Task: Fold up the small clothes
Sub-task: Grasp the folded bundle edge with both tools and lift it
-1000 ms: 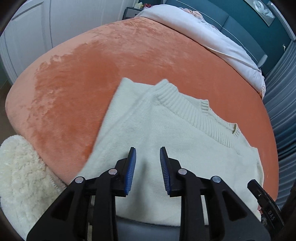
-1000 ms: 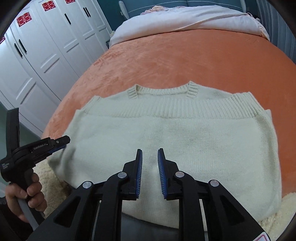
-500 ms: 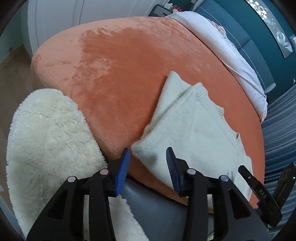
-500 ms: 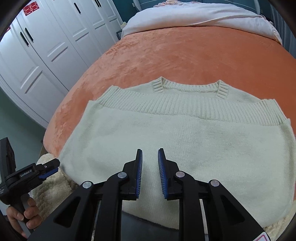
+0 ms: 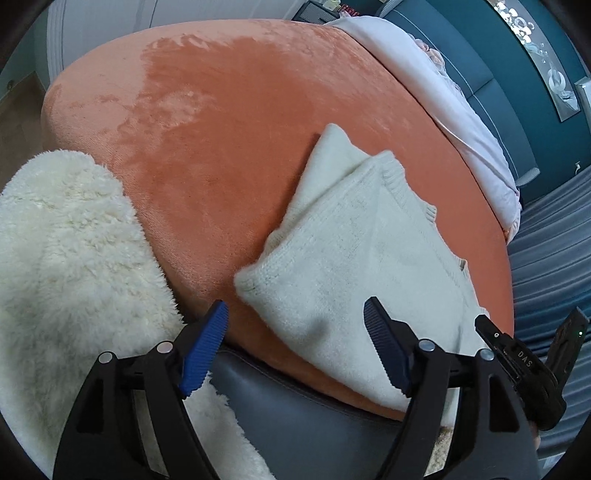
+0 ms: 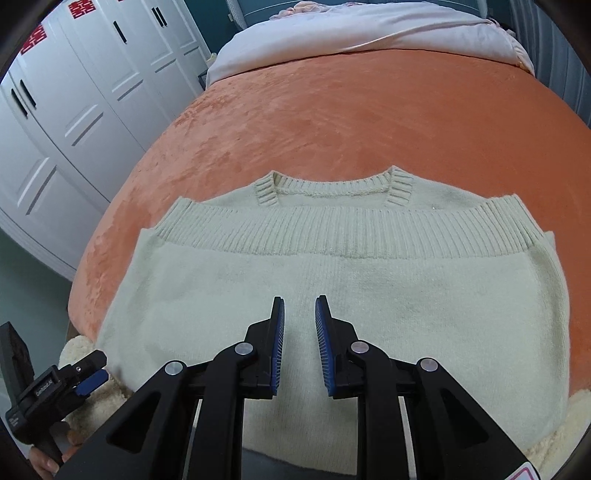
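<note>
Sweater (image 6: pixel 332 288) flat on orange blanket (image 6: pixel 369 122), folded once | left gripper (image 5: pixel 295 339) wide at sweater's near-left corner | right gripper (image 6: pixel 299 332) narrow, empty, over sweater's middle | step: probably second fold | next: pinch corner

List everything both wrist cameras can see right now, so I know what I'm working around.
sweater: one, cream knit, flat on the bed's near edge, hem folded up below the neckline
blanket: one, orange plush, covering the bed
duvet: one, pale pink, bunched at the bed's far end
fluffy rug: one, cream, beside the bed's near left
wardrobe: white doors, left of the bed
left gripper: open wide, before the sweater's left corner
right gripper: slightly open, over the sweater's middle
</note>
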`<state>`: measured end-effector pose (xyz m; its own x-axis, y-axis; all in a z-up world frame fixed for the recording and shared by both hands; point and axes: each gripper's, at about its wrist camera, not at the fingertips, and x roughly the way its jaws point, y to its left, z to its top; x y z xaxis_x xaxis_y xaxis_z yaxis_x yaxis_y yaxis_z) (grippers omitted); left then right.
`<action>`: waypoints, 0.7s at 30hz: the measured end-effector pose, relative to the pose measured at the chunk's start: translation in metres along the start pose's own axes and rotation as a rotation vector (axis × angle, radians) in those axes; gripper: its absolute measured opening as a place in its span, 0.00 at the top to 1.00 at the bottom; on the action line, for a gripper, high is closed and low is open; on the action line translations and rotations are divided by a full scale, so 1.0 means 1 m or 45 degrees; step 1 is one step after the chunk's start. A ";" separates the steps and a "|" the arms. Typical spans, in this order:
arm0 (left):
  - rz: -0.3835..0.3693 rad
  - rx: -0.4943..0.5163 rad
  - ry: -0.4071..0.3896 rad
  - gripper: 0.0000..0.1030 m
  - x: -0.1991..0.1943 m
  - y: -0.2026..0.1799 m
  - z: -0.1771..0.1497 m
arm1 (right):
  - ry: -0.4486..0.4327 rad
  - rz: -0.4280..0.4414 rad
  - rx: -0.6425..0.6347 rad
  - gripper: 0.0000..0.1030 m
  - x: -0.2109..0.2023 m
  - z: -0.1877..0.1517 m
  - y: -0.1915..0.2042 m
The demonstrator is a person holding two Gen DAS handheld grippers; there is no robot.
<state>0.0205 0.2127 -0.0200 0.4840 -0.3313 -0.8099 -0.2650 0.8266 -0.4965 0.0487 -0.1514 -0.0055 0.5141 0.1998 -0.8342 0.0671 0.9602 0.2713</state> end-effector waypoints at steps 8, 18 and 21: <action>-0.067 -0.180 0.043 0.28 0.035 0.011 0.017 | 0.091 -0.049 -0.049 0.81 0.045 -0.003 0.006; -0.072 -0.138 0.068 0.29 0.038 0.003 0.018 | 0.061 -0.094 0.021 0.67 0.039 0.028 -0.010; -0.060 -0.113 0.066 0.29 0.041 0.000 0.017 | 0.103 -0.087 0.047 0.58 0.057 0.033 -0.022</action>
<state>0.0543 0.2069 -0.0485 0.4543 -0.3940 -0.7990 -0.3169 0.7667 -0.5583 0.1047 -0.1679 -0.0430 0.4363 0.1505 -0.8871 0.1315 0.9646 0.2284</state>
